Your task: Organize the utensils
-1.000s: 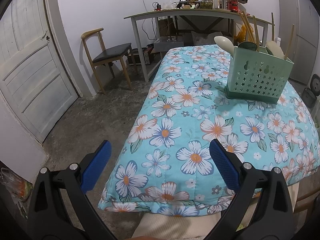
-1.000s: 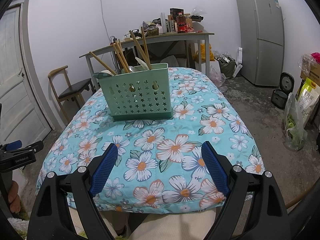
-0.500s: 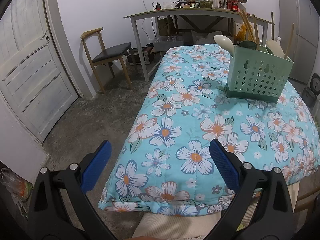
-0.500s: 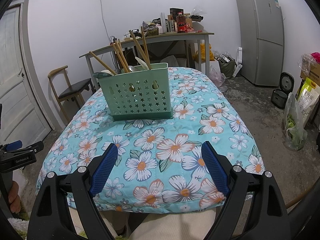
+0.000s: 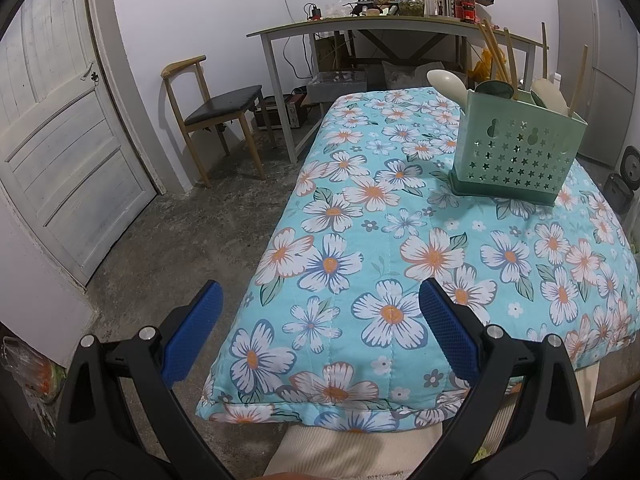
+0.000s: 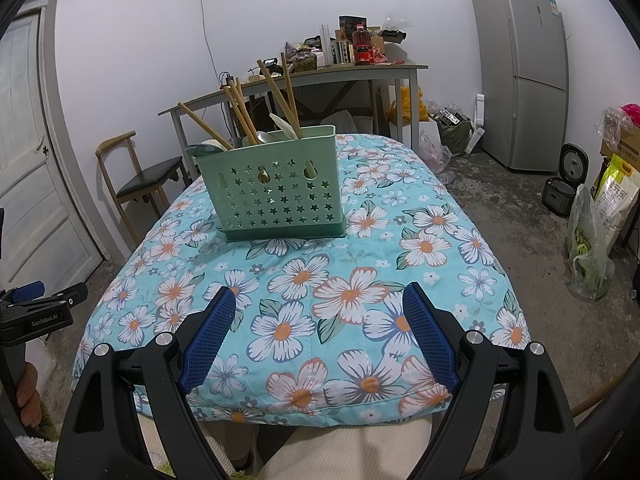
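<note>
A mint-green utensil holder with star-shaped holes stands upright on the floral blue cloth of the table. Wooden chopsticks and pale spoons stick out of its top. It also shows in the left wrist view at the far right, with a spoon leaning out. My right gripper is open and empty, low over the near edge of the table. My left gripper is open and empty at the near left corner, and shows at the left edge of the right wrist view.
A wooden chair and a white door are to the left. A cluttered desk stands behind the table. A grey fridge, a rice cooker and plastic bags are on the right.
</note>
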Tool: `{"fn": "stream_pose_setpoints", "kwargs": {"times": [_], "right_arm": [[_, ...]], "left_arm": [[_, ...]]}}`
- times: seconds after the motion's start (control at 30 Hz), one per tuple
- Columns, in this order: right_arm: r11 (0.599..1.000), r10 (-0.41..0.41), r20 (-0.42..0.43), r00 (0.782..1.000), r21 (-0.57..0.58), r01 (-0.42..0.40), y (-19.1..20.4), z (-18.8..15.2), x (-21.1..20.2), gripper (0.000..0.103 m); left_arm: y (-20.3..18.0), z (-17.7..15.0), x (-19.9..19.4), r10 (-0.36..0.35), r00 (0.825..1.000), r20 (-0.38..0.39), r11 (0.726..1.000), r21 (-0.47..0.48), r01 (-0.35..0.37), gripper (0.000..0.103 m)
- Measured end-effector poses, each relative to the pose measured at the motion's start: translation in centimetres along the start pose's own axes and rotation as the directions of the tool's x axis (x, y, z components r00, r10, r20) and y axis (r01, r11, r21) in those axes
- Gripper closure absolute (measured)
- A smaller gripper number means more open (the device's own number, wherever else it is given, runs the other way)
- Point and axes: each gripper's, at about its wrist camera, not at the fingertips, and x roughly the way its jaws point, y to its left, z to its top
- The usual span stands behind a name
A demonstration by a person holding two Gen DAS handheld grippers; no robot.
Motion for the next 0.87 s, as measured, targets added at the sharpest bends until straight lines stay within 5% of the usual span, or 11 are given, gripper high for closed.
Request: {"fn": "stream_pose_setpoints", "kwargs": {"times": [0.87], "right_arm": [[1.000,0.000,0.000,1.000,0.000,0.000,-0.03,0.01,0.05,0.020]], "left_arm": [[-0.02,-0.30,-0.03,0.000,1.000,-0.004,1.000,0.010,0.000,0.008]]}}
